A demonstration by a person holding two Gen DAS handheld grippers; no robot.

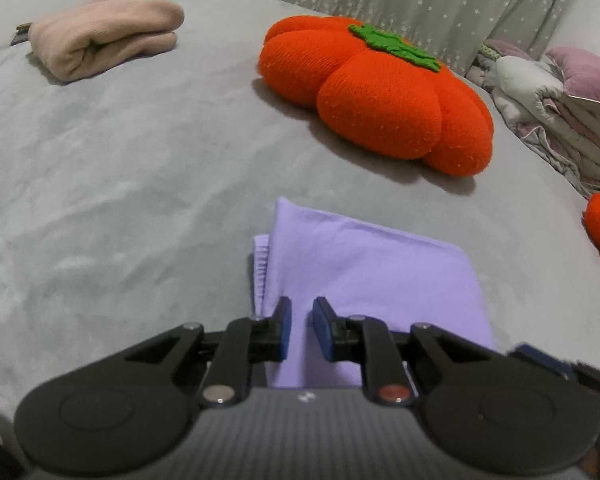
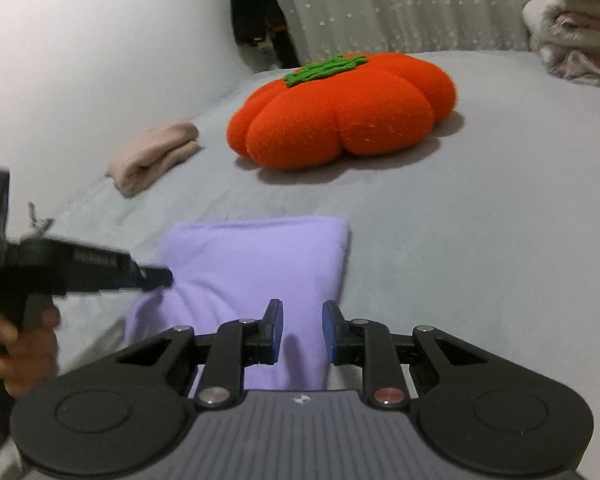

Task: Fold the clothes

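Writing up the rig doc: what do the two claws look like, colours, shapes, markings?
Both match: the left claw and right claw have black linkage arms with rounded black side lobes, blue pads on the fingers, and a ribbed grey body bearing a small white logo. Each has one silver and one red round pivot cap. No cables visible. A bare hand grips the left unit's handle; no sleeve shows.

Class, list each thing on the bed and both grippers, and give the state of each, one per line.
Purple cloth: folded, flat on the bed.
Beige garment: folded, lying apart near the wall.
Pumpkin cushion: resting on the bed, untouched.
Bedding pile: bunched, unfolded.
Left gripper: jaws slightly apart, gripping nothing, over the cloth.
Right gripper: jaws slightly apart, gripping nothing, over the cloth.
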